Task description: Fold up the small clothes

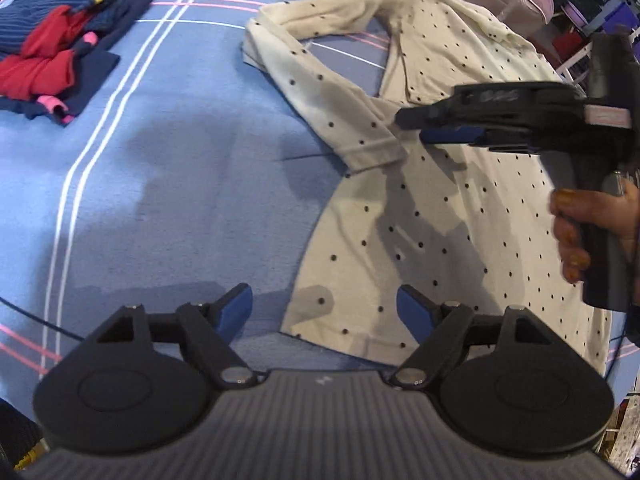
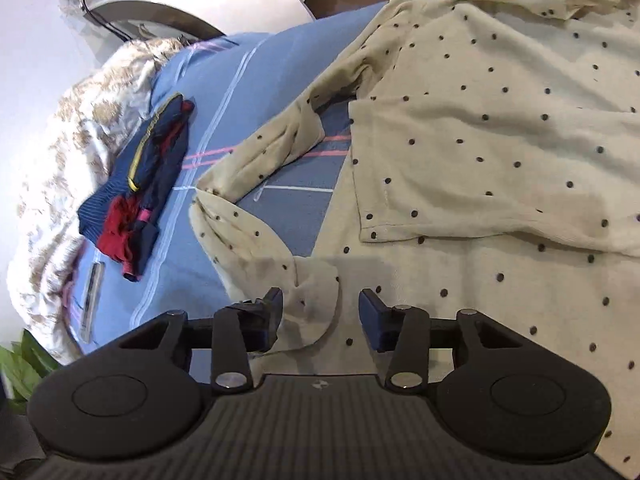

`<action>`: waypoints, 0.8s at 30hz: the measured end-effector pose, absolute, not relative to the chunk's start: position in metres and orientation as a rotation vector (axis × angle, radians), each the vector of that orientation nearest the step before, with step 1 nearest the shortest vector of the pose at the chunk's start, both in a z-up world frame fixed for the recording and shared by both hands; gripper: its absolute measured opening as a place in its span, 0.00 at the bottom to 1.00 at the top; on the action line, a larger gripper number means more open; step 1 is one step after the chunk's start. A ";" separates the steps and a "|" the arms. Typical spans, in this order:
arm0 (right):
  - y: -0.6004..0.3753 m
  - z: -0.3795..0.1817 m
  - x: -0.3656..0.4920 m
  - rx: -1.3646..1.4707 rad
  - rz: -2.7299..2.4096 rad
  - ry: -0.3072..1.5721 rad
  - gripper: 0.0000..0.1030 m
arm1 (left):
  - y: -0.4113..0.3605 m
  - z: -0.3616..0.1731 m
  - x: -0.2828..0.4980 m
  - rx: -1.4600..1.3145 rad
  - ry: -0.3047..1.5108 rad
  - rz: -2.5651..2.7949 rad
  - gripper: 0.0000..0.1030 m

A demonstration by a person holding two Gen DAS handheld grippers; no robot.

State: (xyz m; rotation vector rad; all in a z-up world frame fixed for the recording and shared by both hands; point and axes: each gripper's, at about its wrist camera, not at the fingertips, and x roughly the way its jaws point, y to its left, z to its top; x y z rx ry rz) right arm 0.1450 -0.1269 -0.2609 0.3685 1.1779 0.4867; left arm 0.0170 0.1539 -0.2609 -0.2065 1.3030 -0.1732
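Cream dotted top [image 1: 460, 216] lies spread on the blue striped bedsheet [image 1: 168, 184], front partly folded over, one long sleeve bent back on itself so its cuff [image 1: 372, 148] rests on the body of the garment. Left gripper [image 1: 324, 308] hangs over the sheet at the garment's bottom corner, jaws wide apart, nothing between the blue pads [image 1: 412, 312] except bare sheet and the hem edge (no contact visible). Right gripper [image 2: 320, 312] is over the sleeve cuff [image 2: 316, 312]; cuff end sits in the gap between its fingers, pads standing off it on both sides, so not pinched. Left view also shows the right gripper [image 1: 444, 128] from the side, held by a hand [image 1: 580, 232], its tips just beside the cuff. Both jaws partway open, neither has hold of cloth. Whether the right tips touch the fabric underneath, cannot tell. Stack of folded clothes [image 1: 56, 36] (navy, red, bit of pink) lies well apart from the top, across the white stripes of the sheet, near a patterned quilt [image 2: 68, 152] at the bed edge.
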 end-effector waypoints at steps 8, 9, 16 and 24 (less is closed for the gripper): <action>-0.129 -0.253 0.153 0.536 0.531 1.165 0.05 | 0.142 -0.255 0.024 -0.220 1.287 -0.206 0.78; -0.141 -0.243 0.151 0.629 0.524 1.135 0.05 | 0.137 -0.255 0.028 -0.215 1.279 -0.213 0.78; -0.281 -0.158 0.132 0.826 0.376 0.918 0.05 | 0.112 -0.246 0.057 -0.174 1.250 -0.282 0.79; -0.451 -0.174 0.101 0.748 -0.118 0.949 0.05 | 0.072 -0.242 0.088 -0.110 1.237 -0.355 0.81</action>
